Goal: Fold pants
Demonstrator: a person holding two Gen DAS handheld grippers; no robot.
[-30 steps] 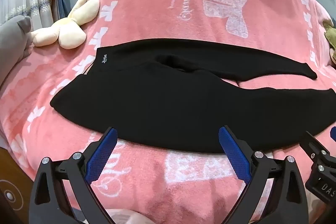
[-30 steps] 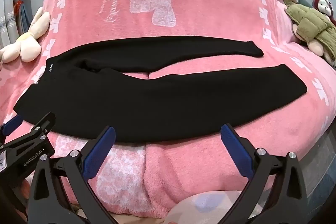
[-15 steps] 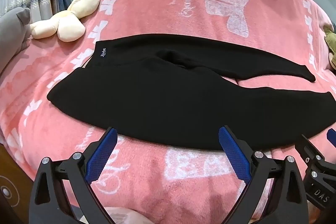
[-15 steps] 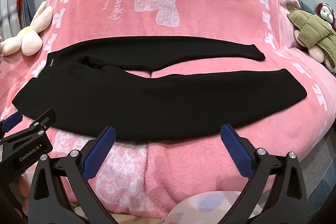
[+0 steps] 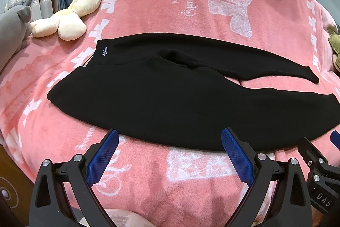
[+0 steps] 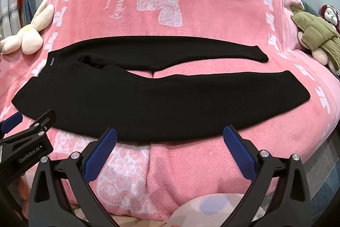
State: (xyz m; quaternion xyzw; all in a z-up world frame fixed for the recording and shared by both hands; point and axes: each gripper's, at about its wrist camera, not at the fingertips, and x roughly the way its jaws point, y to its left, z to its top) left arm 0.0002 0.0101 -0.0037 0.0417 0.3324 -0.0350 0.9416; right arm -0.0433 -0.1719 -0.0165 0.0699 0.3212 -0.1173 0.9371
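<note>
we see black pants (image 6: 148,99) lying flat on a pink fleece blanket (image 6: 191,163), waistband toward the left, both legs running out to the right. the near leg (image 5: 191,112) spreads wide just ahead of us; the far leg (image 6: 180,52) lies beyond it, a strip of pink showing between them toward the cuffs.

our left gripper (image 5: 169,150) hangs just short of the near hem with its jaws spread wide, nothing between them. our right gripper (image 6: 170,148) does likewise further along the same edge, jaws wide and bare.

we judge no fold has been made yet: this is the approach to a first grasp. next we need both grippers lowered onto the near edge, pinching fabric alone and not fleece, then lifting together to carry the near leg over the far one. a cream plush toy (image 5: 63,20) sits well apart, up left.
</note>
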